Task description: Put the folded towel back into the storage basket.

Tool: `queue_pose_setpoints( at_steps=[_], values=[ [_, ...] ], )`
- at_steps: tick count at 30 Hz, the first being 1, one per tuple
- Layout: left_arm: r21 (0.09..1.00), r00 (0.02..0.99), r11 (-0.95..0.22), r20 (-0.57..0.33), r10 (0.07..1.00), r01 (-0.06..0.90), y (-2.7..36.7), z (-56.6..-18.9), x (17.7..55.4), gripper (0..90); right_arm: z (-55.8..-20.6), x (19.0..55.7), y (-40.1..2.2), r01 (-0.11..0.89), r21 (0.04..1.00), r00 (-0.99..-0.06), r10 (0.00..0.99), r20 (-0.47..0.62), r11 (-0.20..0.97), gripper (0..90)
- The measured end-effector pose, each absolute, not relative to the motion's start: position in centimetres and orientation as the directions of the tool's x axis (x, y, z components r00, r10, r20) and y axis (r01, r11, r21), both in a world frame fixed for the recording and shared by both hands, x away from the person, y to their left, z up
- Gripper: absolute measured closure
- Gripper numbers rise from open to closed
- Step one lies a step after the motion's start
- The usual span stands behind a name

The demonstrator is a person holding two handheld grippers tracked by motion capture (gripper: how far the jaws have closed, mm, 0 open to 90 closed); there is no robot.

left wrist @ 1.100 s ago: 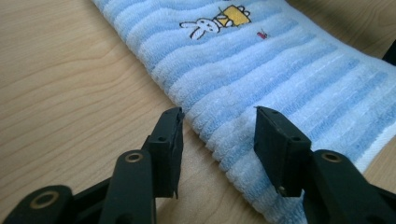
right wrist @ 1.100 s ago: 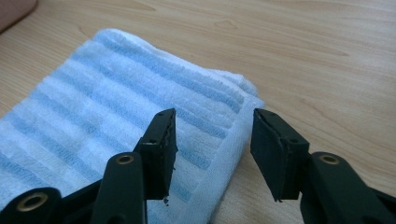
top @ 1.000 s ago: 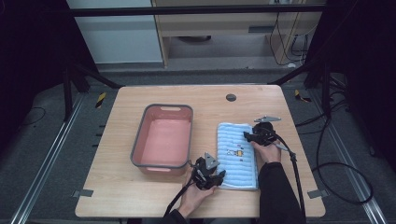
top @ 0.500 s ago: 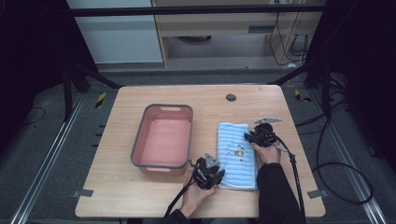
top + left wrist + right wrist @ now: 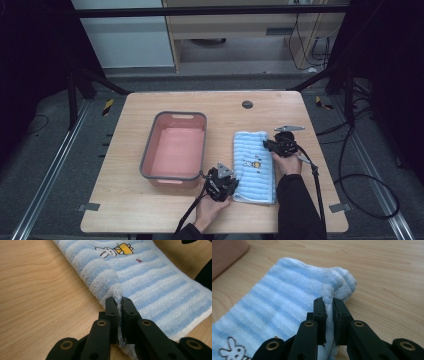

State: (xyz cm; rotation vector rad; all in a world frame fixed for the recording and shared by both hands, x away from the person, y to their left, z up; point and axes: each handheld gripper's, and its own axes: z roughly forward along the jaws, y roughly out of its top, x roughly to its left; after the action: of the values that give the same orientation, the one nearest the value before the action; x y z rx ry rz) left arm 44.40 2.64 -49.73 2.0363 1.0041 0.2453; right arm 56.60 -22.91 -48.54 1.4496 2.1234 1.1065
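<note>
Fluffy terry-cloth towel [image 5: 160,282], matt wooden table [image 5: 37,295]

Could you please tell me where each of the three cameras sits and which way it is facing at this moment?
High view: fixed above the person's side, looking forward and down on the table; both forearms and hands enter from the bottom, by the pink tub.
Left gripper view: rides the left claw, looking along its jaws, shut on the striped towel edge.
Right gripper view: rides the right claw, jaws shut on a towel corner.
Shared: all three show the towel and wooden tabletop; the rabbit picture appears in both gripper views.
</note>
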Motion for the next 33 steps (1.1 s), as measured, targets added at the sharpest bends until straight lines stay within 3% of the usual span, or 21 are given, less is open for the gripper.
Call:
queue_pose_setpoints(
  at_steps=[21, 33],
  values=[
    [0.844, 0.701, -0.31, -0.103, 0.706, 0.437, 5.7, -43.5, 42.7, 85.4, -40.8, 53.5, -20.6, 0.473, 0.858, -0.483, 0.873, 0.063, 0.2, 82.9],
    [0.867, 0.697, -0.283, -0.098, 0.711, 0.41, 8.0, -40.0, 42.5, 85.4, -36.5, 52.7, -18.5, 0.402, 0.894, -0.504, 0.863, 0.037, 0.196, 82.9]
  ],
)
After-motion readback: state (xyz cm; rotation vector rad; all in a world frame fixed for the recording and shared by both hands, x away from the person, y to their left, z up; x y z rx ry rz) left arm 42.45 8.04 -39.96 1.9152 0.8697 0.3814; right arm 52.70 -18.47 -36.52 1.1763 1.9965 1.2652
